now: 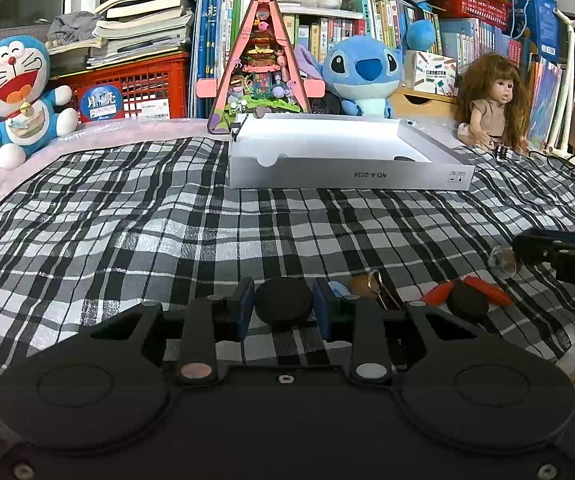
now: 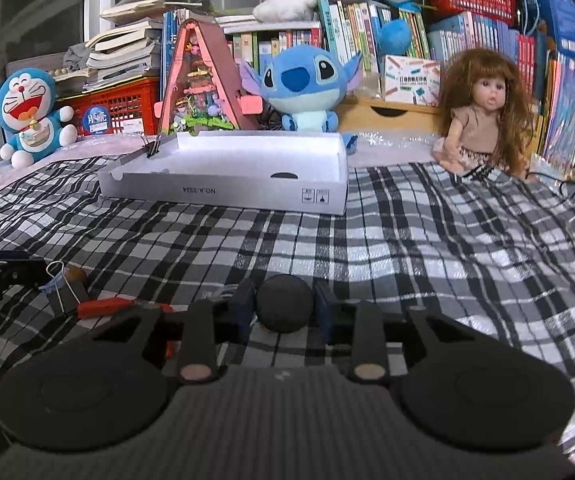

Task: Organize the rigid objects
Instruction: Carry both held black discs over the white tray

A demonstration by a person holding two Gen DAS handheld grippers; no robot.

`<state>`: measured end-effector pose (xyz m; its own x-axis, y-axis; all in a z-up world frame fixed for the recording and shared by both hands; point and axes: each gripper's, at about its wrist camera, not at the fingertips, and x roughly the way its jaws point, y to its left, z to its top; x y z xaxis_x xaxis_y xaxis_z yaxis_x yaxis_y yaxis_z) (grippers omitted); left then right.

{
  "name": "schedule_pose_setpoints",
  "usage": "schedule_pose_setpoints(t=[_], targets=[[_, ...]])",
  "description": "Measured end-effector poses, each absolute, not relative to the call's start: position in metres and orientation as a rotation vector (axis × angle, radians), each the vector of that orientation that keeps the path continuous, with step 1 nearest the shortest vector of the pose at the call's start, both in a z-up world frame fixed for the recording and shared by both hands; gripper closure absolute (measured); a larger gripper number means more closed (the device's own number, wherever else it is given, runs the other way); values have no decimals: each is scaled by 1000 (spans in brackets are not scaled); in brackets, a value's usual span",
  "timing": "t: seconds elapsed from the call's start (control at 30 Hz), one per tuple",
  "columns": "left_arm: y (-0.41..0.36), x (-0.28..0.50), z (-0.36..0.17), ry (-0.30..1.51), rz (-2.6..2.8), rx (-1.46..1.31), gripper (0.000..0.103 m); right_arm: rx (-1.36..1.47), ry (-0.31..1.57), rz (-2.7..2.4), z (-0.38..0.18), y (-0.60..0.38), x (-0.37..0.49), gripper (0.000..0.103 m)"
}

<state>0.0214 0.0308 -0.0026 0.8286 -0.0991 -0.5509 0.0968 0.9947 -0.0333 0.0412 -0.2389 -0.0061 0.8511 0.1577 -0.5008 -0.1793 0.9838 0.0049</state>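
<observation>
The left gripper (image 1: 283,307) has its blue pads closed against a black round puck (image 1: 283,303), which sits squarely between the fingers. The right gripper (image 2: 284,307) likewise clamps a second black disc (image 2: 284,305) between its pads. Both discs seem to rest low over the checked cloth (image 1: 127,220), though whether they touch it I cannot tell. Just right of the left fingers lie a binder clip (image 1: 379,288), a brown bead-like piece (image 1: 361,285), another black disc (image 1: 467,300) and red-handled scissors (image 1: 483,286); a clear round knob (image 1: 505,262) sits farther right. Straight ahead of both pairs of fingers, well beyond the tips, stands the open white box (image 1: 347,174), which looks like the place to drop things. To do the carry well, each grip should stay centred on its puck, since the rounded sides could squirt out of flat pads if squeezed off-centre. Lifting straight up first, clear of the loose pieces beside the fingers, then travelling forward over the box's near wall before easing open, looks safest.
</observation>
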Motion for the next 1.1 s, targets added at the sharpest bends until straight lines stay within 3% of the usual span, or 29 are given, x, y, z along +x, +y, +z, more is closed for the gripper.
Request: schedule_pose_setpoints(t=[0.53, 1.1], targets=[[33, 43, 17, 574, -105, -17, 73, 7, 534, 180, 11, -241, 58, 64], [36, 120, 60, 603, -141, -75, 73, 101, 616, 181, 45, -242, 127, 64]])
